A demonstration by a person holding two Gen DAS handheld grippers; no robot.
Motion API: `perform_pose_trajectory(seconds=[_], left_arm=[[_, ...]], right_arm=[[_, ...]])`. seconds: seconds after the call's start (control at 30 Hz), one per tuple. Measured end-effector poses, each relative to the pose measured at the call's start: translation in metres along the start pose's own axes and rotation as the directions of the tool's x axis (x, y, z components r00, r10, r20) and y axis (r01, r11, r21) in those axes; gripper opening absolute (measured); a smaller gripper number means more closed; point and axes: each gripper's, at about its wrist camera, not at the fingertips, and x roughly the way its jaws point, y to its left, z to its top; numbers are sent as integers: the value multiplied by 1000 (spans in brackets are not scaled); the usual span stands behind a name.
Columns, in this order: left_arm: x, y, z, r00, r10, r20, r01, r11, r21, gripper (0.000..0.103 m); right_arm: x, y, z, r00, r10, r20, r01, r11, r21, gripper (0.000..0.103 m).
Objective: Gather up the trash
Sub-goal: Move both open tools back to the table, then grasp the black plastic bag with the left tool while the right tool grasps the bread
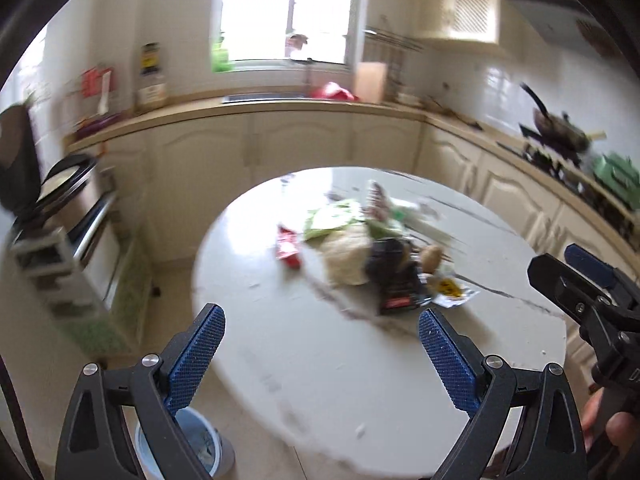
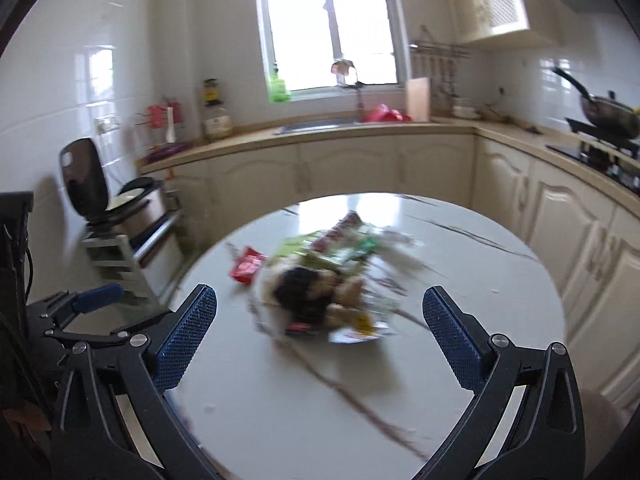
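Nearest to us, the left gripper (image 1: 320,340) has its blue pads spread wide with nothing between them, and just below its left finger a small bin (image 1: 192,446) stands on the floor beside the table. The right gripper (image 2: 320,320) is equally spread and empty, and its black frame shows at the right edge of the left view. The trash pile (image 2: 320,280) lies ahead of both sets of jaws, near the middle of the round table (image 2: 280,400), well apart from either. We see a red wrapper (image 1: 289,249) on its left flank, green packets behind, a dark lump in front. The blurred heap seems to run from near left to far right. We judge neither hand clearly nearer. The tabletop is pale marble with dark veins. Around it are cream cabinets (image 2: 348,168), a window (image 2: 328,28) and a pan (image 2: 608,114) on the stove at right.
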Motion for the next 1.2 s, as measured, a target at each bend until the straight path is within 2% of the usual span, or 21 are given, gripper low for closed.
perform_pose_trajectory(seconds=[0.13, 0.23, 0.4, 0.5, 0.63, 0.7, 0.77, 0.8, 0.83, 1.0, 1.2], left_arm=[[61, -24, 21, 1000, 25, -9, -24, 995, 96, 93], [103, -36, 23, 999, 34, -36, -29, 991, 132, 84], [146, -45, 30, 996, 34, -80, -23, 991, 133, 75], [158, -45, 36, 995, 35, -89, -23, 991, 128, 73], [178, -44, 43, 993, 35, -114, -20, 991, 131, 60], [182, -41, 45, 992, 22, -126, -6, 992, 127, 57], [186, -39, 45, 990, 3, -138, 15, 992, 128, 46], [187, -39, 45, 989, -14, -145, 33, 991, 129, 32], [187, -38, 45, 989, -26, -144, 45, 990, 131, 26], [167, -29, 42, 991, -75, -109, 87, 990, 114, 25], [127, -2, 32, 996, -65, -58, 71, 993, 90, 25]], right_arm=[[6, -44, -10, 999, -32, -41, 33, 999, 38, 103], [20, -61, -14, 996, -34, -77, 38, 998, 51, 103], [36, -76, -21, 993, -24, -116, 32, 997, 65, 103], [45, -80, -25, 991, -21, -135, 30, 997, 67, 103], [53, -81, -25, 989, -9, -148, 20, 997, 70, 103], [56, -80, -24, 988, -10, -153, 21, 998, 67, 103], [59, -78, -23, 988, -6, -156, 17, 997, 70, 103], [60, -78, -23, 987, -5, -158, 17, 997, 70, 103], [62, -76, -22, 987, -6, -162, 17, 997, 69, 103], [71, -68, -21, 985, -3, -175, 14, 998, 65, 103], [88, -44, -12, 981, 16, -194, -11, 1000, 25, 103]])
